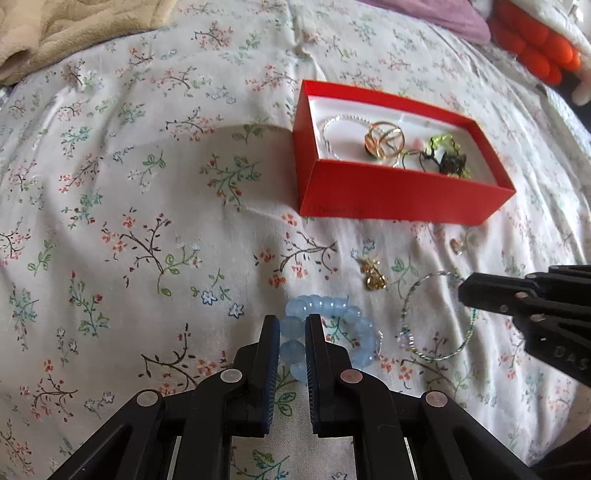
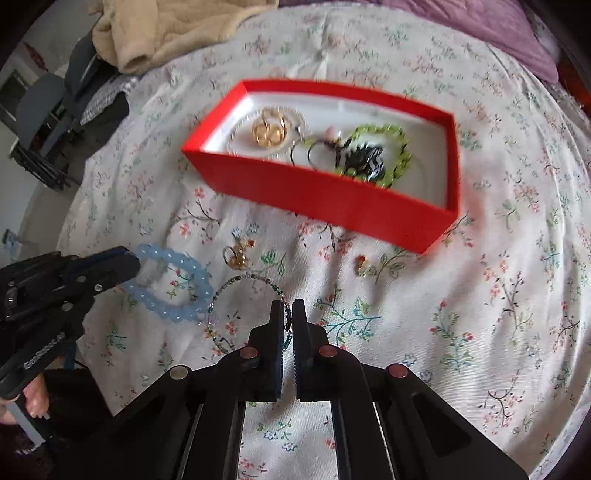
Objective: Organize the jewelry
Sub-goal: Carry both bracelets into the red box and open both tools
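Observation:
A red box (image 1: 391, 192) (image 2: 325, 195) lies open on the floral bedsheet and holds gold rings (image 1: 384, 140), a clear bead bracelet and a green bead piece (image 2: 388, 151). My left gripper (image 1: 291, 332) is shut on a light blue bead bracelet (image 1: 354, 325) (image 2: 173, 280) lying on the sheet. My right gripper (image 2: 288, 317) is shut on a thin seed-bead bracelet (image 1: 436, 325) (image 2: 236, 288) just right of the blue one. A gold earring (image 1: 375, 277) (image 2: 238, 256) lies between the bracelets and the box.
A small red-and-gold piece (image 2: 364, 266) (image 1: 456, 245) lies in front of the box. A beige blanket (image 1: 55, 29) is at the back left, purple cloth (image 2: 498, 26) at the back right, and an orange ribbed object (image 1: 532, 44) at the far right.

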A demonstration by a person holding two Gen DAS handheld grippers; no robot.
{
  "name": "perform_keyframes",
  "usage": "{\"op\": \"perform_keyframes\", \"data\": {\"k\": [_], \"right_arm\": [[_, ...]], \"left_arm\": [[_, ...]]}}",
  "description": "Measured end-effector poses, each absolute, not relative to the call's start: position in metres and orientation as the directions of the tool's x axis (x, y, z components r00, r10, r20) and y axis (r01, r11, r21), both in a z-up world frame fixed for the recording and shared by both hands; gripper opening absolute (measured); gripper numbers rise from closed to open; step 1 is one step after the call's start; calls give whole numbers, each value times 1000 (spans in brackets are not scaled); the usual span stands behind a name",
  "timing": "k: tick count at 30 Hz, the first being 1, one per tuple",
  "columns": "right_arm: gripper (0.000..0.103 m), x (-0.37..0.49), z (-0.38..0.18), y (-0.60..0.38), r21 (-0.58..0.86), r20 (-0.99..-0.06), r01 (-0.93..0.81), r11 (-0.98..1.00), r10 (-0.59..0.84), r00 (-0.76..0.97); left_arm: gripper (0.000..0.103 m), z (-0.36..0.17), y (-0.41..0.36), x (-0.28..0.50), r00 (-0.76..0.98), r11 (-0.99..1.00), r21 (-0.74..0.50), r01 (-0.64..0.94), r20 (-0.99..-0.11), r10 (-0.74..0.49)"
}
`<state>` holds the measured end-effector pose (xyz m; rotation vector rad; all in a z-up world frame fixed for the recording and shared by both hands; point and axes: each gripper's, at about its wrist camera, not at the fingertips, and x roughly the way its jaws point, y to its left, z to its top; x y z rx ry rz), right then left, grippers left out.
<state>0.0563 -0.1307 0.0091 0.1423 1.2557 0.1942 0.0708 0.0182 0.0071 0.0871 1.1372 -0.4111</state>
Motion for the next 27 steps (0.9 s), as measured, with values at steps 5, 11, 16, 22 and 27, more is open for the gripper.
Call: {"op": "perform_keyframes", "data": {"k": [5,11,16,22,27], "right_arm": [[4,52,25,-140,232,-910,-64,971,240,337],[4,50,36,-152,248,-898,-52,968,249,362],[4,48,40,-157,247,-896,-45,968,246,371],[4,53,47,-165,243,-889,-18,970,230,397],[4,63,54,-176,248,-880,12,969,220,421]], "left_arm": [[8,17,17,67,366,914,-157,374,-881,-301],[8,31,12,62,386,905,-172,390,-861,-330],[8,42,7,63,397,899,-184,398,-849,-349],[8,54,-2,68,415,894,-204,400,-829,-375],[8,66,-11,76,429,886,-235,399,-807,-407]]}}
